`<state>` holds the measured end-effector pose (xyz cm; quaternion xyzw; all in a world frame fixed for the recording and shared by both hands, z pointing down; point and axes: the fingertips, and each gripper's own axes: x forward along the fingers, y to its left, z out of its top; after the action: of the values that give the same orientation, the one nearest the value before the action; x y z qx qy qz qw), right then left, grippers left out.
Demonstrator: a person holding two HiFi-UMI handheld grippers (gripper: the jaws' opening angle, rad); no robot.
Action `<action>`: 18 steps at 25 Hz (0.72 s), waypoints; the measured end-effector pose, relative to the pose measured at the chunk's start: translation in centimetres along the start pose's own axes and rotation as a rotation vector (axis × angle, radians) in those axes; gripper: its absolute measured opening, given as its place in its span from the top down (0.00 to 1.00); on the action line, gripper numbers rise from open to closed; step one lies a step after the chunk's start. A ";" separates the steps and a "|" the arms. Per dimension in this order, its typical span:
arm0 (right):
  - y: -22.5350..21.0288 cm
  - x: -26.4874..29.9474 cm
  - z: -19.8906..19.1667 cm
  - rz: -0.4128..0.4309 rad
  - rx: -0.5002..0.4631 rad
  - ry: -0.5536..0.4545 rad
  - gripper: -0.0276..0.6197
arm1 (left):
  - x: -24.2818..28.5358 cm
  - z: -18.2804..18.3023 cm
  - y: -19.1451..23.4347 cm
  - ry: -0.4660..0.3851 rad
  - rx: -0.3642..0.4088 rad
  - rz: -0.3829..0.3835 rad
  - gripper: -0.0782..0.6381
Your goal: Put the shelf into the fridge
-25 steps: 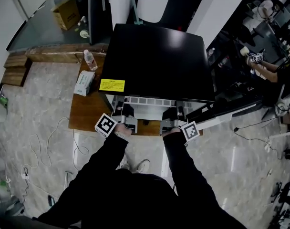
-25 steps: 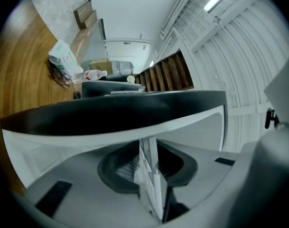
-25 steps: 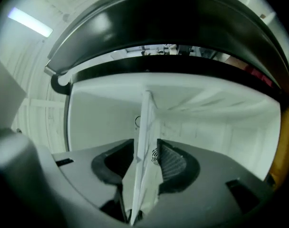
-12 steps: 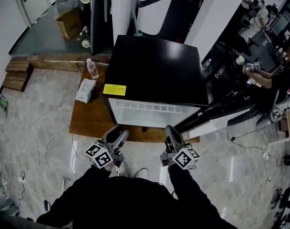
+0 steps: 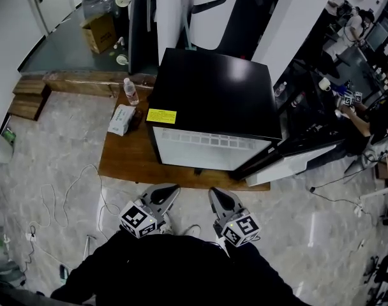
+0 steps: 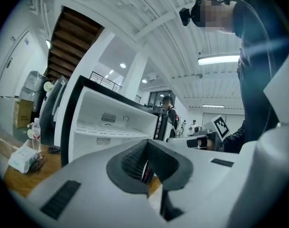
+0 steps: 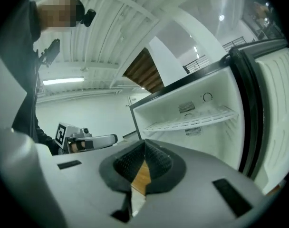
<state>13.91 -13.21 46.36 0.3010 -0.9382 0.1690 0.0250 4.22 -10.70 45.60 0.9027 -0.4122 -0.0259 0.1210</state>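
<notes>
Facing the fridge (image 5: 213, 94), left gripper (image 5: 172, 188) and right gripper (image 5: 214, 192) are clenched empty. Shelf (image 7: 189, 119) lies ahead inside, long axis crosswise, equidistant.

fridge (image 5: 216, 91): black outside, white inside, yellow sticker (image 5: 162, 116) on top front edge. shelf (image 7: 189, 121) white. platform (image 5: 127, 155) brown, wood grain. floor (image 5: 60, 145) pale grey, marbled. left gripper (image 5: 171, 190) and right gripper (image 5: 214, 194) light grey, dark ribbed pads (image 6: 132, 161), cubes w/ black-and-white squares. sleeve (image 5: 117, 260) black.
</notes>
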 end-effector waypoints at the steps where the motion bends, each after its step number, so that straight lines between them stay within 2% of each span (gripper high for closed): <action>1: 0.4 -0.1 0.0 -0.005 -0.018 -0.007 0.96 | 0.0 -0.1 -0.1 0.004 0.003 0.003 0.88; 7: 2.0 0.2 0.3 0.021 -0.054 -0.050 0.96 | -0.2 -1.2 -0.5 0.040 0.009 0.000 0.88; 18: 3.9 1.2 -0.3 0.084 -0.048 -0.024 0.96 | -1.1 -1.6 -0.1 0.051 0.009 0.028 0.88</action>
<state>10.67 -10.85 45.68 0.2627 -0.9540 0.1437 0.0137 3.83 -9.51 47.07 0.8976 -0.4218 0.0005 0.1278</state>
